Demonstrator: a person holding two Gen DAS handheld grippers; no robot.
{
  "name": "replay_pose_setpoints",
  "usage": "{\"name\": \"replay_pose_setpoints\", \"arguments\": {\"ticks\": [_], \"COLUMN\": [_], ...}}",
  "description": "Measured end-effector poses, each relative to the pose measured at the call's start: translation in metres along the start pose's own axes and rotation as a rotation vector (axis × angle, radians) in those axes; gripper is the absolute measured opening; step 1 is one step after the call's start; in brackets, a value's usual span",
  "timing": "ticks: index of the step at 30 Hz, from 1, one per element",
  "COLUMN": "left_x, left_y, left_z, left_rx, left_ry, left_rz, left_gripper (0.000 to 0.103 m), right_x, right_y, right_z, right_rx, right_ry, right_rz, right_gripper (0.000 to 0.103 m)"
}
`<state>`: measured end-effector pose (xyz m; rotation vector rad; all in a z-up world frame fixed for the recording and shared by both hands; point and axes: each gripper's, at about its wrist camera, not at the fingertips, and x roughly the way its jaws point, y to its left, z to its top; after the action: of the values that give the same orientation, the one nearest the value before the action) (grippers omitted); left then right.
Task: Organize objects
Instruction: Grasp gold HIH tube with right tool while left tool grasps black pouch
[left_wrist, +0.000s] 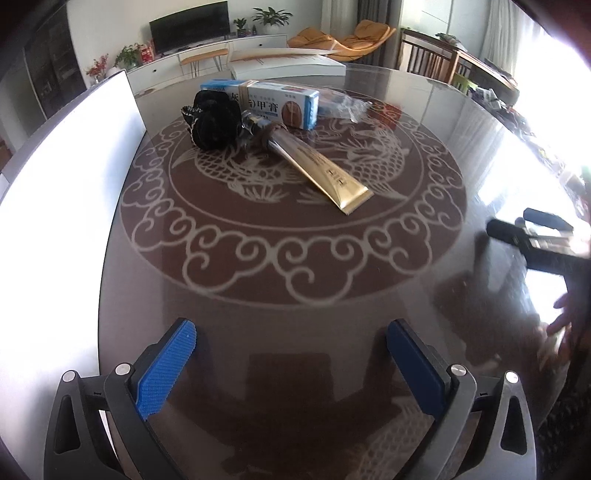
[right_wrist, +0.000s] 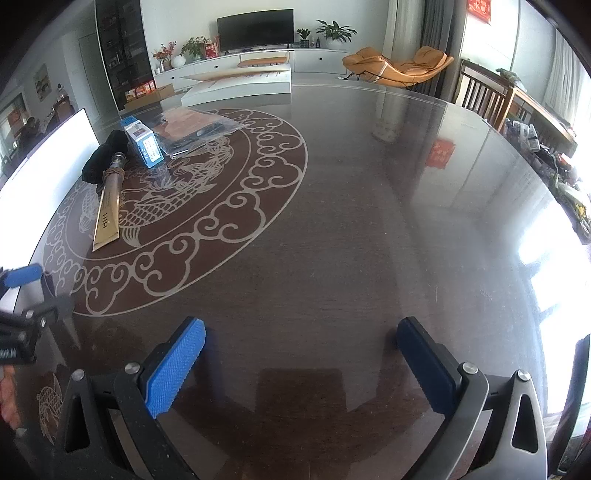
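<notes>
A: How much of the organizing can be judged as done?

B: None, it would seem. The objects are still clustered on the glass table, and nothing is held. The left gripper is seen with its blue pads spread wide over bare glass, and the right gripper is likewise spread, with nothing between its fingers.

A: Where are the things to be sorted?

B: From the left wrist view, they are gathered toward 12 o'clock, well apart from the fingers. A gold tube is laid slantwise, its crimped end pointed toward 5 o'clock and its clear cap end toward 10 o'clock. The cap end is touched by a black fabric bundle. Just behind both, a blue-and-white box is lying on its side, and a clear plastic packet is seen at the box's 3 o'clock.

A: And from the right wrist view?

B: The same cluster is found at about 10 o'clock, far from the right gripper's fingers. The packet there appears flat, with something reddish inside; its contents cannot be made out.

A: Is a destination shown?

B: A white panel stands at 9 o'clock in the left view, but whether it belongs to a container cannot be told. Every object is judged still to be picked and placed; the whole task remains.
</notes>
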<state>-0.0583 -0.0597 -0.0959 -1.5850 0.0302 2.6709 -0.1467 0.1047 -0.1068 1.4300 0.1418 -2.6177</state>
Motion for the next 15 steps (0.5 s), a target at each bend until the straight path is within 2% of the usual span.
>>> {"name": "replay_pose_setpoints", "arguments": {"ticks": [4,7,9,11,12,13,14,15], "left_x": [-0.01,-0.013,-0.014,-0.014,-0.014,-0.015,-0.015,-0.016], "left_y": [-0.004,-0.003,-0.003,-0.003,-0.004,-0.004,-0.004,-0.004], "left_z": [-0.017,-0.021,-0.021,-0.021,-0.021,-0.022,-0.022,-0.023], "left_rx": [0.034,0.035,0.027,0.023,0.023,0.025,0.029,0.034], "left_ry": [0.011,0.008,0.007,0.01,0.011,0.013,0.015,0.014], "left_rz": [-0.018,-0.019,-0.014,-0.012,-0.012,-0.013,-0.015,-0.018], "left_gripper": [0.103,0.103,0.103,0.103,0.103,0.103,0.103,0.103], "right_x": [0.02,0.024,0.024,0.032,0.039,0.048,0.055,0.056], "right_y": [0.011,0.061,0.107,0.151,0.165,0.178,0.188,0.194], "right_z": [0.036,0.067,0.086,0.103,0.108,0.113,0.117,0.119], "right_rx": [0.069,-0.01,-0.112,-0.206,-0.23,-0.248,-0.259,-0.275], "right_ry": [0.131,0.152,0.14,0.142,0.155,0.172,0.187,0.162], "right_rz": [-0.023,0.172,0.222,0.232,0.231,0.232,0.233,0.215], "right_gripper": [0.103,0.101,0.1,0.087,0.081,0.067,0.059,0.056]}}
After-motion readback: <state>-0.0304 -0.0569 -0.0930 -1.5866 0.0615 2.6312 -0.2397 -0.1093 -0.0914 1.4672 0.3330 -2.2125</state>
